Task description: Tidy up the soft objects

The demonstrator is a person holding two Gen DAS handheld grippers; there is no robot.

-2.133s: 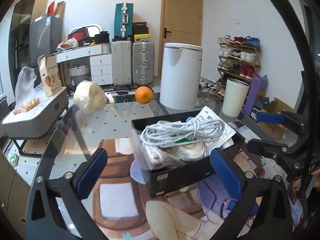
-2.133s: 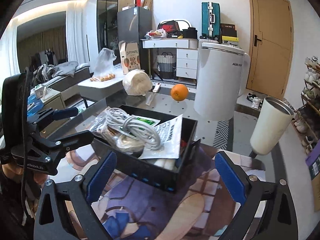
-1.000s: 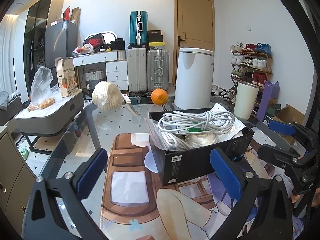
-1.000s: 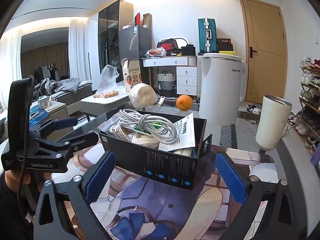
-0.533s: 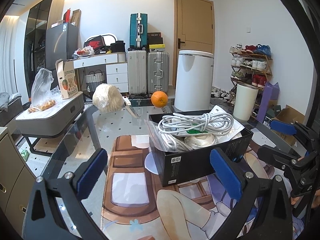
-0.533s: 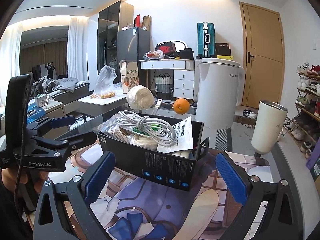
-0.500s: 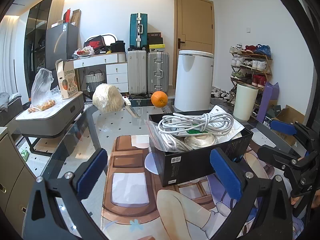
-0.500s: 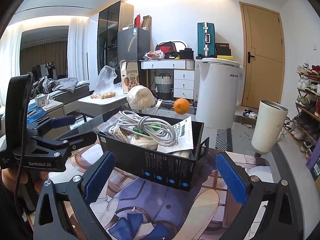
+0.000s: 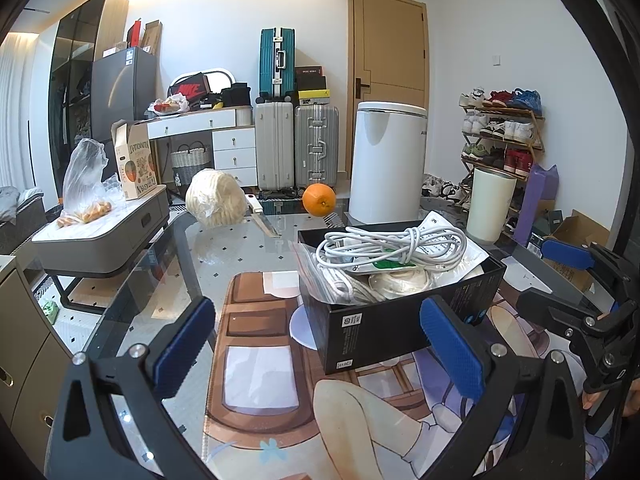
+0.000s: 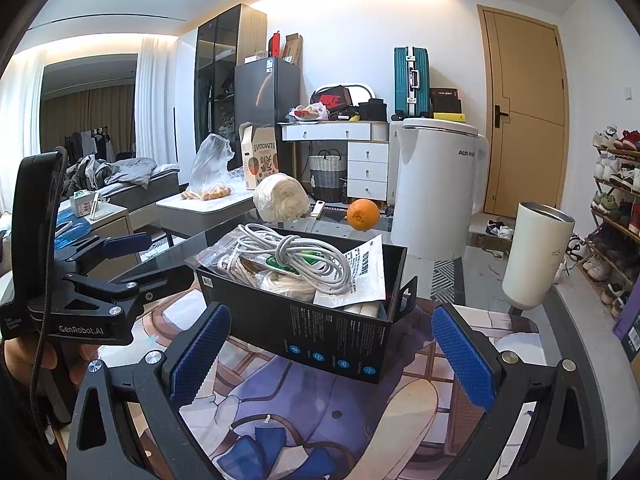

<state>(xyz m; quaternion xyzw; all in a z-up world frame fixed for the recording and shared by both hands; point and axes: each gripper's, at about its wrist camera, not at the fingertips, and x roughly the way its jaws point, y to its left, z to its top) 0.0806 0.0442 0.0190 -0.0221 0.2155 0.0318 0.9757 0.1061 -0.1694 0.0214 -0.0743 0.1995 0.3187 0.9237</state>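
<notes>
A black box (image 9: 400,320) (image 10: 320,328) stands on a printed mat on the glass table. It holds a coiled white cable (image 9: 384,244) (image 10: 288,256), a ball of white cord (image 9: 396,282), a plastic bag and a printed paper sheet (image 10: 360,272). My left gripper (image 9: 316,344) is open and empty, just in front of the box; it also shows in the right wrist view (image 10: 124,256) at the left. My right gripper (image 10: 328,356) is open and empty, facing the box's near side; it shows at the right edge of the left wrist view (image 9: 576,276).
A wrapped cream ball (image 9: 216,200), a knife (image 9: 262,220) and an orange (image 9: 319,199) lie farther back on the table. A white kettle (image 10: 436,192) and a cream tumbler (image 10: 534,252) stand behind and right of the box. A grey side table (image 9: 100,232) is left.
Both views sank lower toward the table and levelled out over two seconds. In the last half second nothing has visibly moved; both grippers stayed open.
</notes>
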